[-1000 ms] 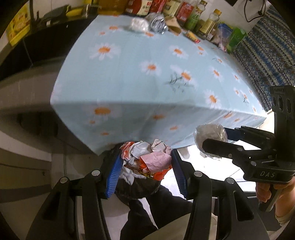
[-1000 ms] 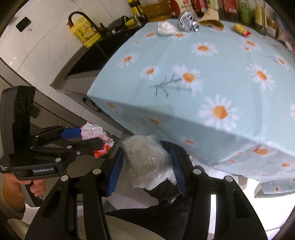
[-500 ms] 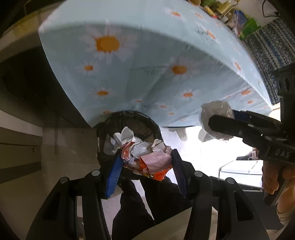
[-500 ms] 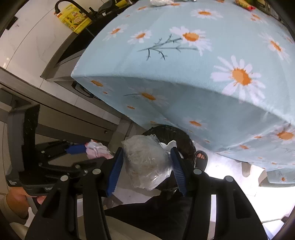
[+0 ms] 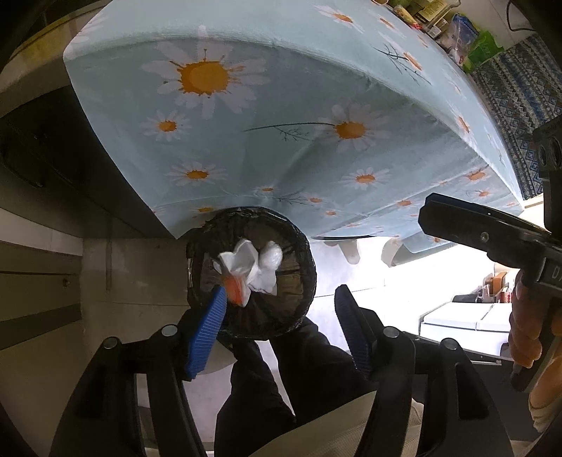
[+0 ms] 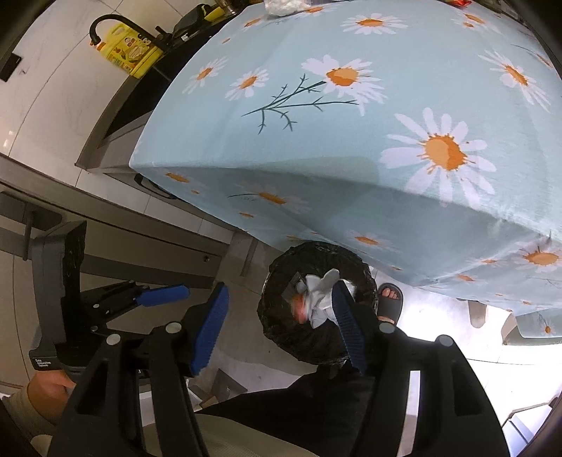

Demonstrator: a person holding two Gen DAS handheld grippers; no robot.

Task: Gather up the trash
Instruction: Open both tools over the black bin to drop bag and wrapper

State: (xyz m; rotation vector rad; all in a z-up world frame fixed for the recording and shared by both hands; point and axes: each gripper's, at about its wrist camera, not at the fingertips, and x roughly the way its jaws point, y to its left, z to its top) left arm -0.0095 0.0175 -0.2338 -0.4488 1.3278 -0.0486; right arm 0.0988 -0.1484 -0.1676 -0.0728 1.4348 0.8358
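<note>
A round bin lined with a black bag [image 5: 298,281] stands on the floor under the table's edge; it also shows in the right wrist view [image 6: 281,327]. Crumpled white and orange paper and a clear plastic wad [image 5: 251,270] lie inside it, seen too in the right wrist view [image 6: 316,295]. My left gripper [image 5: 281,330] is open and empty just above the bin. My right gripper [image 6: 277,327] is open and empty above the bin's left rim. The right gripper shows at the right of the left wrist view [image 5: 467,225], the left gripper at the left of the right wrist view [image 6: 154,297].
A table with a blue daisy cloth [image 5: 298,116] hangs over the bin. More trash [image 6: 284,5] lies on the table's far end. Bottles [image 5: 421,10] stand at the far edge. A foot in a sandal [image 6: 390,298] is beside the bin. A yellow jug [image 6: 130,52] sits on the counter.
Both grippers tilted down over the bin and opened. The crumpled paper and the plastic wad dropped from the jaws into the bin.
</note>
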